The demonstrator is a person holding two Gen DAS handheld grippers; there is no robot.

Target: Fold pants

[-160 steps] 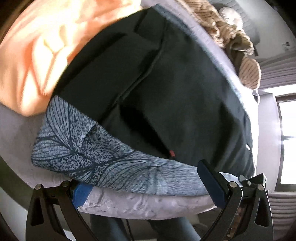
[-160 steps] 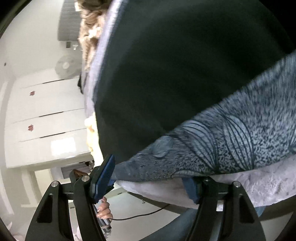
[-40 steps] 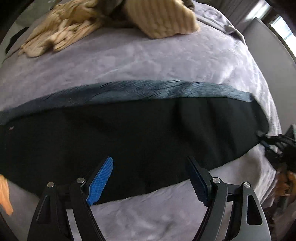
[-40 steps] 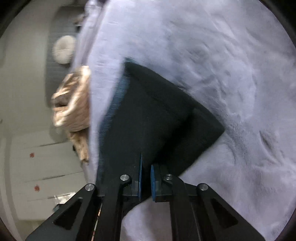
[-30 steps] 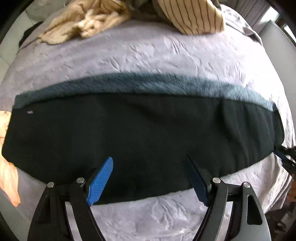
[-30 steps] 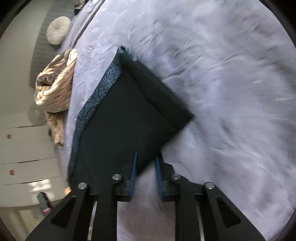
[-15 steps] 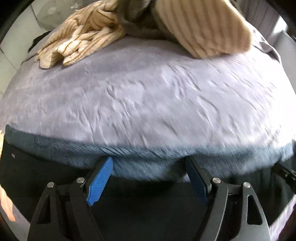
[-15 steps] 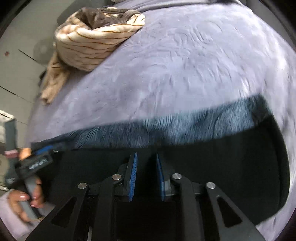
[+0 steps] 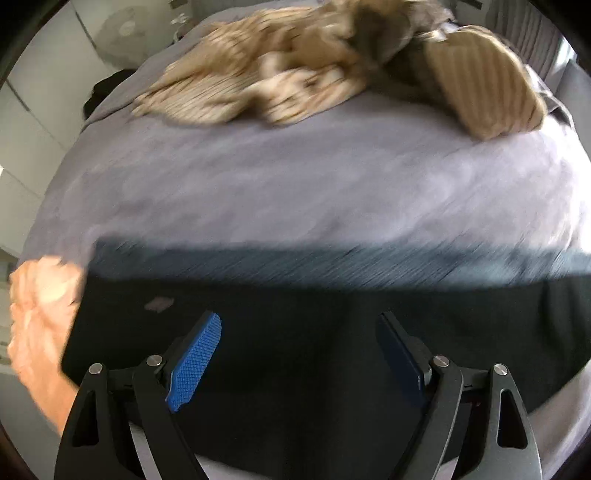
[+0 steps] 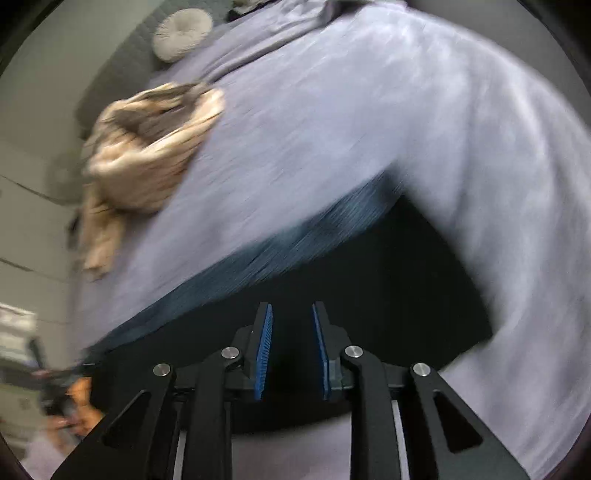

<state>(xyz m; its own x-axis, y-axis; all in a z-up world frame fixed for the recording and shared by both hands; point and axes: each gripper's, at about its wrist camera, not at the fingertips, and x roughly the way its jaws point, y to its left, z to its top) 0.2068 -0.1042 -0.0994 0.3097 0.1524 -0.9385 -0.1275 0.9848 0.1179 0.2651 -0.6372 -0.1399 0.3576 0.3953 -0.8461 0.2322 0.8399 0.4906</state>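
Note:
The black pants [image 9: 332, 350] lie folded lengthwise on the lavender bed cover [image 9: 277, 184], with a blue-grey patterned strip [image 9: 332, 262] showing along their far edge. My left gripper [image 9: 299, 325] hovers over the pants near their left end. Its jaws are wide and still opening, and nothing is pinched between them. In the right wrist view the pants [image 10: 406, 277] fill the lower middle. My right gripper [image 10: 291, 314] is above them with a narrow gap between its blue pads [image 10: 265, 347]. Its jaws are opening, with only the dark cloth below them showing in the gap.
A heap of beige striped clothes [image 9: 332, 74] lies at the far side of the bed. A peach garment [image 9: 40, 314] lies beside the pants' left end. A round cushion [image 10: 183, 33] rests by the headboard. A hand [image 10: 77, 406] shows at the lower left.
My left gripper has moved in over the pants and toward their left end, its jaws a little wider. My right gripper has left the pants' corner and rolled, and now hangs over the black cloth.

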